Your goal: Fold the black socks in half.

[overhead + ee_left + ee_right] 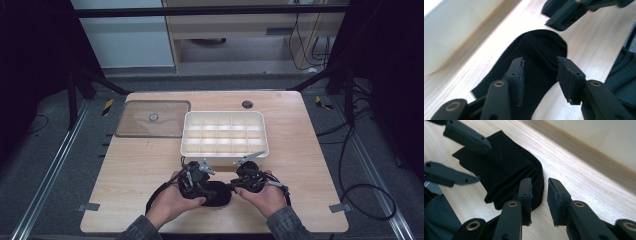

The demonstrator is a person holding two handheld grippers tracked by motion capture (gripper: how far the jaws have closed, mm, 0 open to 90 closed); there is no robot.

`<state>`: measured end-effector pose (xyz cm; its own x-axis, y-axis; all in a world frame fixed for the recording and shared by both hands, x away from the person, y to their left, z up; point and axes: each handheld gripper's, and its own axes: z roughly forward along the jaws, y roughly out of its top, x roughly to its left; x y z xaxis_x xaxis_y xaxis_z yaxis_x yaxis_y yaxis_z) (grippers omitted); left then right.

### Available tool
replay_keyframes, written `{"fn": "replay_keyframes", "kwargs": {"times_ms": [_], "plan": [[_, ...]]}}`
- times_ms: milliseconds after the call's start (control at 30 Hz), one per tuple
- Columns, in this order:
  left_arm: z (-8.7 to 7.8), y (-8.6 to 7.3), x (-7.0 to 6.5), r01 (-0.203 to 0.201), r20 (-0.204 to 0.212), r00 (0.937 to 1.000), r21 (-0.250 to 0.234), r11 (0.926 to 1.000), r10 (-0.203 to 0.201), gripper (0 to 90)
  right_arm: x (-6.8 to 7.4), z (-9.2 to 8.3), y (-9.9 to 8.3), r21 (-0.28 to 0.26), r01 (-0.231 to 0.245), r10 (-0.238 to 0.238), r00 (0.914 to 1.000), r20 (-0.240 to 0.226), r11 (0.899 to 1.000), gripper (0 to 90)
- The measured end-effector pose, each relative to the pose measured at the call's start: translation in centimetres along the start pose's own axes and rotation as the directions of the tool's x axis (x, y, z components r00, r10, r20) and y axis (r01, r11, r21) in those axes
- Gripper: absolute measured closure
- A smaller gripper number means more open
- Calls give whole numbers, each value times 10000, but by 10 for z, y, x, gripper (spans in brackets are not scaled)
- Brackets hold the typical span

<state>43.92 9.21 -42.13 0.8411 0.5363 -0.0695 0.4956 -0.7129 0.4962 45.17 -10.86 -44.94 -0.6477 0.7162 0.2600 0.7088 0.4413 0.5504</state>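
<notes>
The black sock (216, 194) lies folded flat on the table (130, 170), near the front edge and just in front of the white tray (224, 150). Its layered fold shows in the right gripper view (506, 170).

Step in hand: release after folding. The left gripper (540, 72) stands over the sock with jaws apart; the ribbed cloth shows between them, but no pad presses on it. The right gripper (539, 195) sits at the folded edge, jaws also apart; one pad is just beside the fold and the other over bare wood. Neither tool clamps anything.

The tray has many compartments, all apparently empty. A clear lid (153, 119) lies at the rear left corner of the table, apart from the tray.

Next move, as judged: grip the whole fold so that no layer slips, lift it without unfolding, and place it into a compartment. The fold looks wider than one cell, so a further fold or a squeeze may be needed.
</notes>
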Motion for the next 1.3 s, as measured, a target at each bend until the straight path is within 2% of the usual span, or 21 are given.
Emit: {"fn": "replay_keyframes", "kwargs": {"times_ms": [200,267,433,600,900,1033,1167,1300], "plan": [[-8,-3,7,113,-436,9990,25,9999,-112,496,1,-5,4,-104,21,-20,9999,127,9999,698],[-11,-6,10,249,-640,9977,43,9997,-246,448,3,-7,6,-82,37,-35,9999,169,10000,661],[-14,-11,16,465,-840,9954,47,9989,-459,386,5,-5,9,-61,-48,49,9996,265,10000,611],[-17,-20,23,699,-1310,9889,-71,9975,-702,280,8,1,14,36,-36,35,9995,301,10000,584],[-25,-45,37,1355,-1214,9832,-181,9906,-1367,189,10,8,19,218,250,-259,9987,438,9994,644],[-26,-55,41,1501,-1208,9811,-200,9885,-1514,198,8,12,19,354,259,-275,9986,447,9990,705],[-28,-63,45,1620,-1223,9789,-233,9865,-1636,214,8,19,21,529,203,-231,9983,530,9984,704],[-33,-74,51,1907,-1248,9732,-319,9811,-1932,228,7,24,23,650,268,-306,9979,576,9975,693]]}}
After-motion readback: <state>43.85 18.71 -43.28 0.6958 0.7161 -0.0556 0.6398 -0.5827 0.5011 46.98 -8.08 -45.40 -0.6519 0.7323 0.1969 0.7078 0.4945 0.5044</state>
